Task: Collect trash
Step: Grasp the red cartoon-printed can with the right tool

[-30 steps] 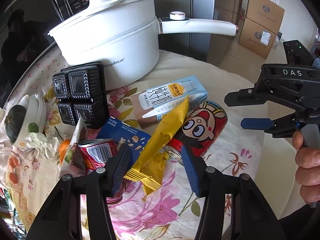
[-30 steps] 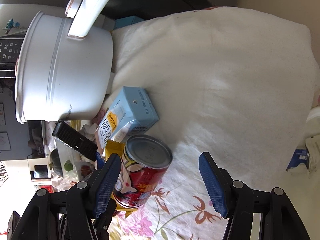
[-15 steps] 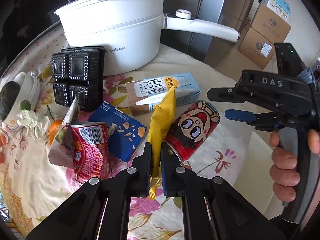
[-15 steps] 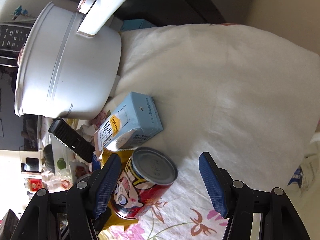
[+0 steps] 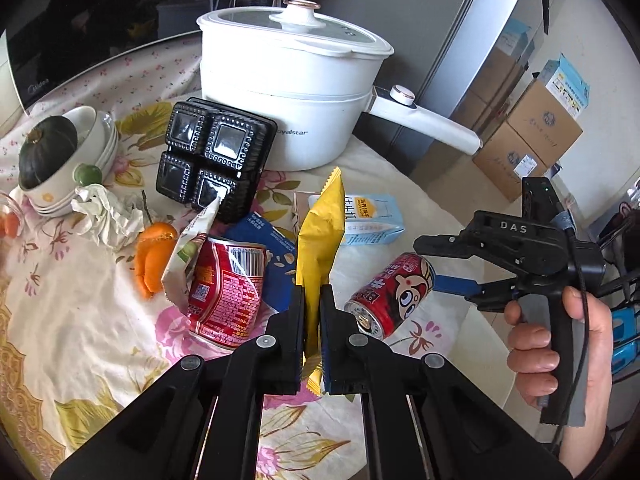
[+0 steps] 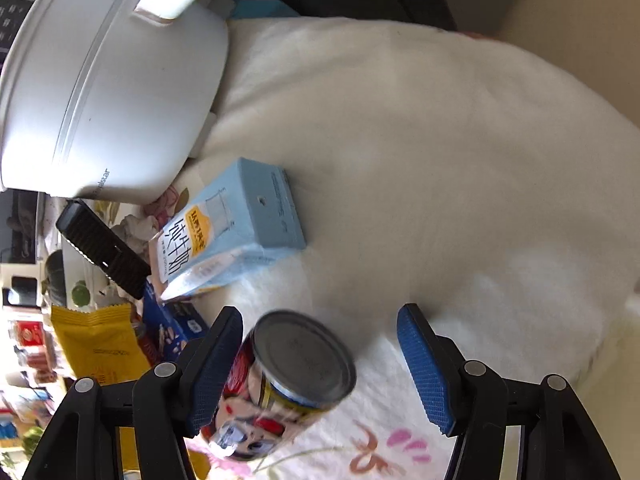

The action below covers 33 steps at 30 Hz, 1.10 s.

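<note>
My left gripper [image 5: 312, 312] is shut on a yellow snack wrapper [image 5: 322, 232] and holds it up above the table; the wrapper also shows in the right wrist view [image 6: 100, 344]. A red cartoon can [image 5: 390, 294] lies on its side to the right of it. My right gripper [image 6: 320, 360] is open, and the can [image 6: 288, 384] lies between its fingers, close to the left one. A crushed red can [image 5: 226, 284], a blue snack packet [image 5: 276, 256], a light blue drink carton [image 5: 370, 220] and a torn wrapper [image 5: 188, 248] lie on the floral tablecloth [image 5: 72, 312].
A white electric pot [image 5: 292, 92] with a long handle stands behind the trash. A black plastic tray [image 5: 212, 160] leans on it. Stacked bowls with a squash [image 5: 48, 152], crumpled tissue [image 5: 106, 216] and orange peel [image 5: 152, 256] lie at left. Cardboard boxes [image 5: 532, 128] stand on the floor.
My left gripper closed on the yellow wrapper and lifted it off the pile. The cartoon can shifted and now lies lower right. My right gripper moved closer around the can.
</note>
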Motion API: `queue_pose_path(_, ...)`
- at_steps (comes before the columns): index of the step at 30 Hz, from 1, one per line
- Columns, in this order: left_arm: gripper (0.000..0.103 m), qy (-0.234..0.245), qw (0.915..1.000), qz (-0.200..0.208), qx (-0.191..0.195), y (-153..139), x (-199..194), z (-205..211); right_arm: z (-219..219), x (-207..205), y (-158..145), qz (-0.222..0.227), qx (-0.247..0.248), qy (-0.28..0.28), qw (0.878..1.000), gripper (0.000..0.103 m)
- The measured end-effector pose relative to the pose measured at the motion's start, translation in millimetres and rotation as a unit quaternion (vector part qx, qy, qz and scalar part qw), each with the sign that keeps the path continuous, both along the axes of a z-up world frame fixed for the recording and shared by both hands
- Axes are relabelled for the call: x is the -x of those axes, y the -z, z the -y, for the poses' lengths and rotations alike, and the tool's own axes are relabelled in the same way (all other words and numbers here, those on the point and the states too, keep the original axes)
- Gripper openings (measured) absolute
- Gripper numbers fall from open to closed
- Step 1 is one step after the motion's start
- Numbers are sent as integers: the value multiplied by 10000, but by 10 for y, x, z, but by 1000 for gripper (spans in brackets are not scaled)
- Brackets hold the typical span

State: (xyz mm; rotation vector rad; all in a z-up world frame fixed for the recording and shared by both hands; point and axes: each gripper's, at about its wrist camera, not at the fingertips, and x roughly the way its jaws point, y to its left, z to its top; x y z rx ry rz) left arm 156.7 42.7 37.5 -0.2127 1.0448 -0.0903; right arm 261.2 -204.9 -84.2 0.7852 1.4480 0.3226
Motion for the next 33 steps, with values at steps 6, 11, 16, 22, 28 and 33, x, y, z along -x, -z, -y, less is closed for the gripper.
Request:
queue_pose_path(6, 6, 112, 9999, -84, 40, 75, -26, 78, -206, 64, 112, -315, -143, 59, 9994, 70)
queue_pose_path(11, 6, 114, 9999, -70, 50, 82, -39, 84, -402, 45, 138, -116, -205, 63, 9997, 71)
queue_pose_path(16, 6, 68, 9999, -138, 76, 131, -45, 60, -579, 43, 104, 188, -47, -116, 9997, 65)
queue_pose_path(22, 6, 62, 9996, -168, 219, 138, -20, 72, -558, 69, 145, 90, -278, -88, 9995, 62)
queue_pose_path(28, 6, 31, 9995, -113, 298, 90, 35, 72, -364, 101, 1, 197, -475, 29, 9987, 61)
queue_pose_path(33, 6, 7, 9994, -95, 343, 79, 87, 107, -270, 136, -98, 330, -439, 10, 9985, 61)
